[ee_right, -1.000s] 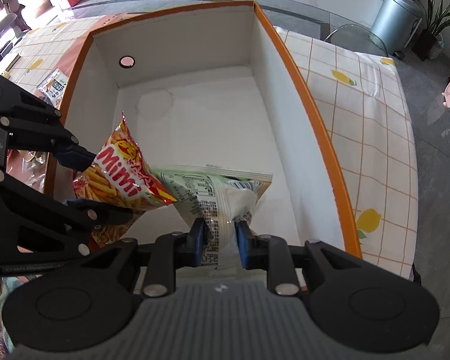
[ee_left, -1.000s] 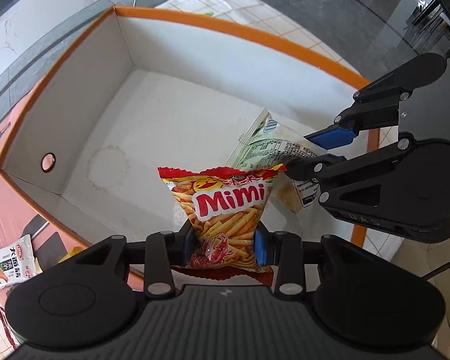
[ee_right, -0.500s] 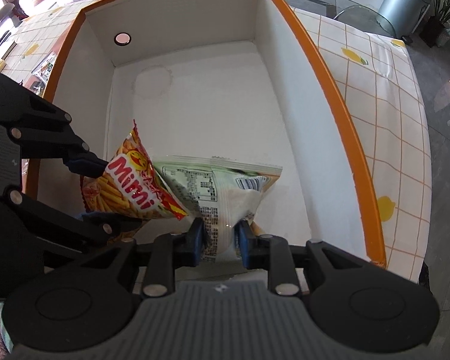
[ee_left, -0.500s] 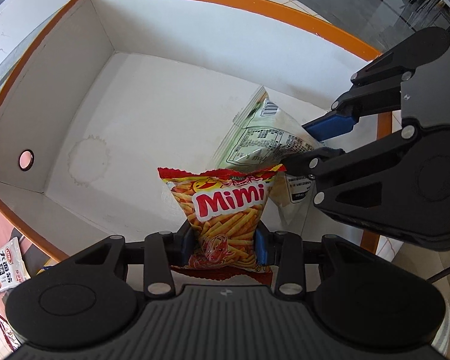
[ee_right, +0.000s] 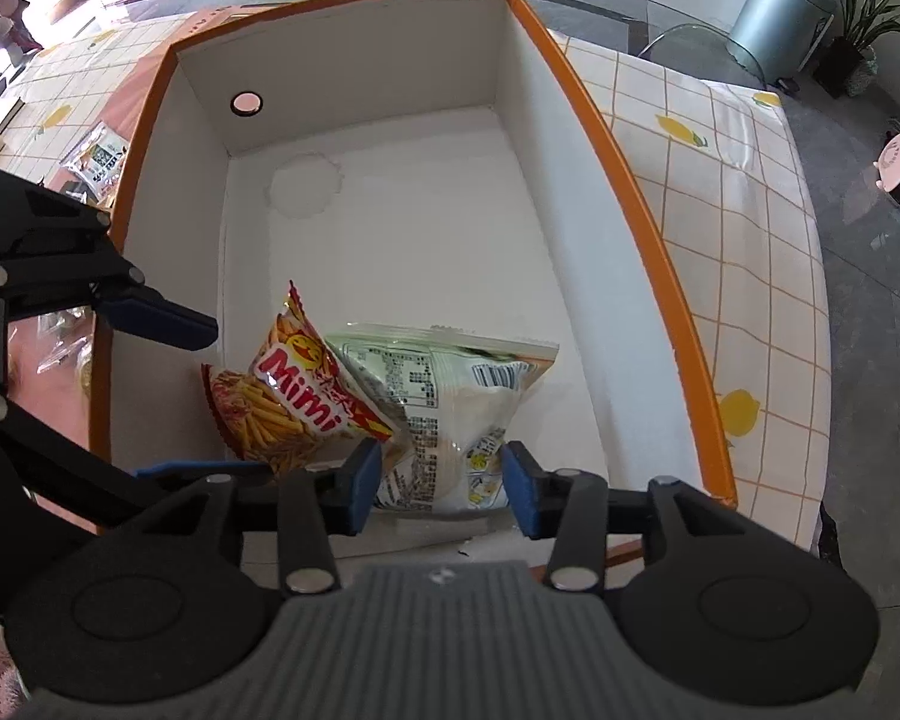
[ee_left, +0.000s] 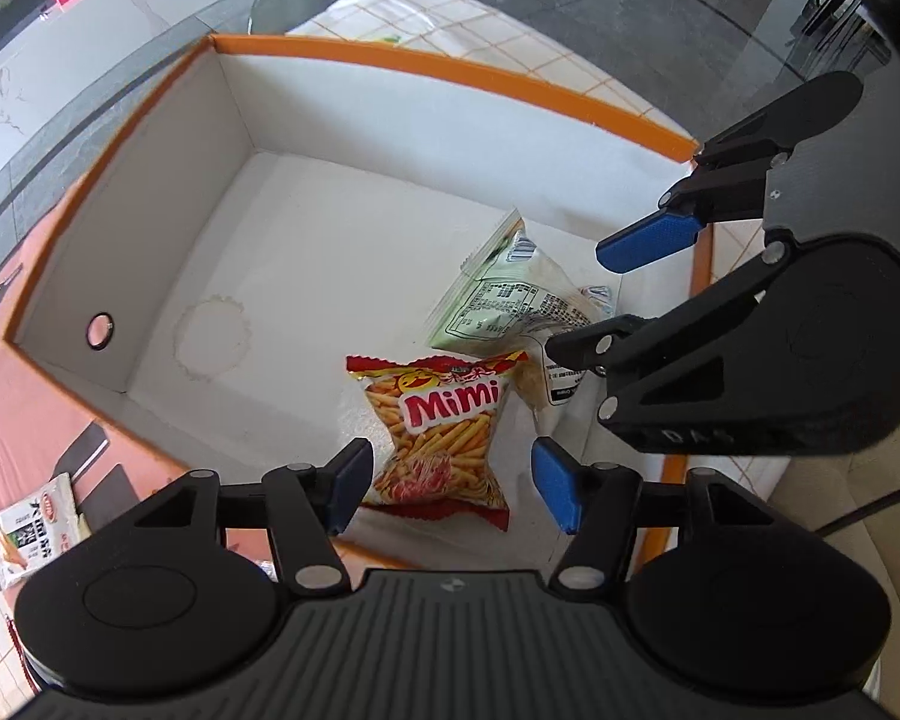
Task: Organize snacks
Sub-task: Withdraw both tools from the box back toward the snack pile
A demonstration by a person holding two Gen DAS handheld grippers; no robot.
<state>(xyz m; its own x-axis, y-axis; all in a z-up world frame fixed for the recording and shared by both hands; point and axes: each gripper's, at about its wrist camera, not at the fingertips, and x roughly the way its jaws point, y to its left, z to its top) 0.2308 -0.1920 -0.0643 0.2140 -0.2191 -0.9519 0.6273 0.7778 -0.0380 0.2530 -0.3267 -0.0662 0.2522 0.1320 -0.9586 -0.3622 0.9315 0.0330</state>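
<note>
**Me:** Left wrist view shows it plainly: the red-and-yellow foil Mimi snack packet (ee_left: 441, 438) lies on the white floor of the orange-rimmed white cardboard box (ee_left: 450, 69), in the near corner. My left gripper (ee_left: 447, 489) has just been opening; its blue pads stand either side of the packet's lower end without touching it, so I have let go.

**Partner:** And your other claw?

**Me:** My right gripper (ee_right: 441, 480) has also just been opening. The pale green-and-white plastic snack bag with printed text (ee_right: 444, 402) sits between its pads, but I see a gap at each side, so it is released too. That bag lies beside the Mimi packet, and the packet's top corner overlaps it.

**Partner:** How would they handle if you must shift them?

**Me:** Light, I judge, and soft: puffed film that crinkles and gives under the pads, with brittle contents. The foil looks slick. I would pinch a flat crimped seam at top or bottom, not the swollen middle, and squeeze gently.

**Partner:** Anything outside the box?

**Me:** A small white snack packet with green print (ee_left: 30, 531) waits on the table to the left, on the checked lemon-print tablecloth (ee_right: 744, 240). More packets (ee_right: 99, 159) lie beyond the box's far side.
</note>
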